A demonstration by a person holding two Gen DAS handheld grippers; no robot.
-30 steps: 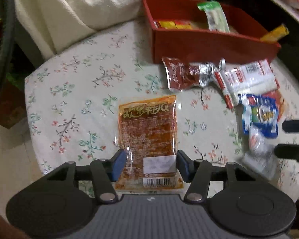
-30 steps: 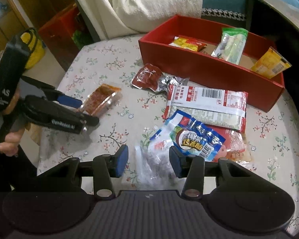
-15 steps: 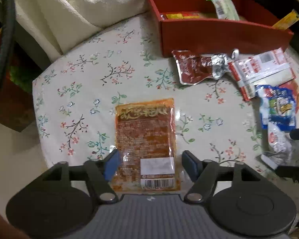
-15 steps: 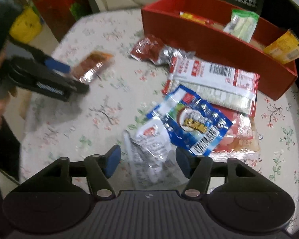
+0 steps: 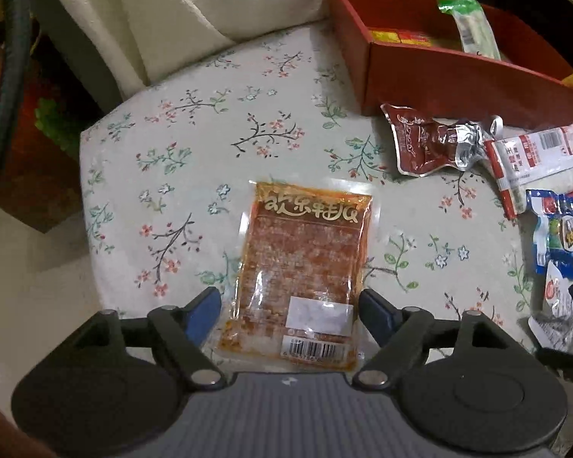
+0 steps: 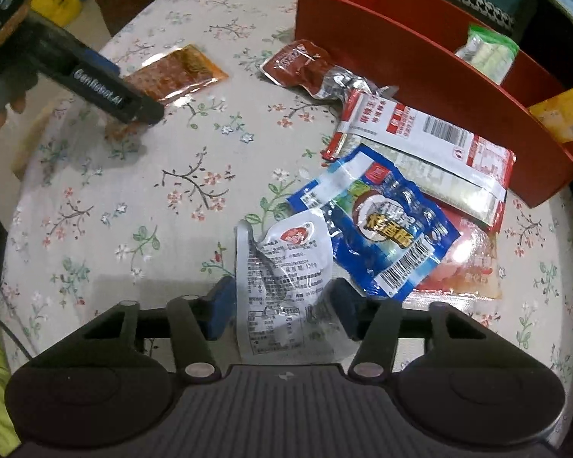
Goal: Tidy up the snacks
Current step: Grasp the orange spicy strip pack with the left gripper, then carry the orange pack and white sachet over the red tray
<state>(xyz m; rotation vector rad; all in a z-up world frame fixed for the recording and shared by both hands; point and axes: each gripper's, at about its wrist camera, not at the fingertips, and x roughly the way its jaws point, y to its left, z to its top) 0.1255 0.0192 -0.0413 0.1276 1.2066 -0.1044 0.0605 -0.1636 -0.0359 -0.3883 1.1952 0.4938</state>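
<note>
**Both tools spread over flat snack packets, red box at the far edge**

The tabletop point(image 5: 195, 160), covered in a pale cloth printed with small flowering twigs, carries everything. The biggest thing on it is the long red box point(image 6: 420, 65) at the far right, its length running along the edge; inside it a green-topped packet point(image 6: 489, 51) leans upright, with a yellow packet point(image 6: 565, 114) at the near end.

Just in front of the box lies a cluster of loose snacks. A long white-and-red packet point(image 6: 420, 133) with a barcode lies roughly parallel to the box. A blue packet point(image 6: 378, 221) overlaps its near side, and a pinkish packet point(image 6: 470, 263) shows from under both. A dark red foil pouch point(image 6: 305, 68) sits nearest the box's left end, its crumpled silver end pointing right.

Well apart to the left, the orange packet point(image 5: 301, 274) lies flat, clear-edged, gold lettering on its far end, white label and barcode on its near end. Its long axis runs straight away from the left tool point(image 5: 290, 315), whose jaws stand wide on either side of the near end; whether they touch it, I cannot tell.

The right tool point(image 6: 282, 309) is likewise spread wide, straddling a small crinkled white-and-clear packet point(image 6: 282, 278) covered in fine print, its red logo at the far end, touching the blue packet.
</note>
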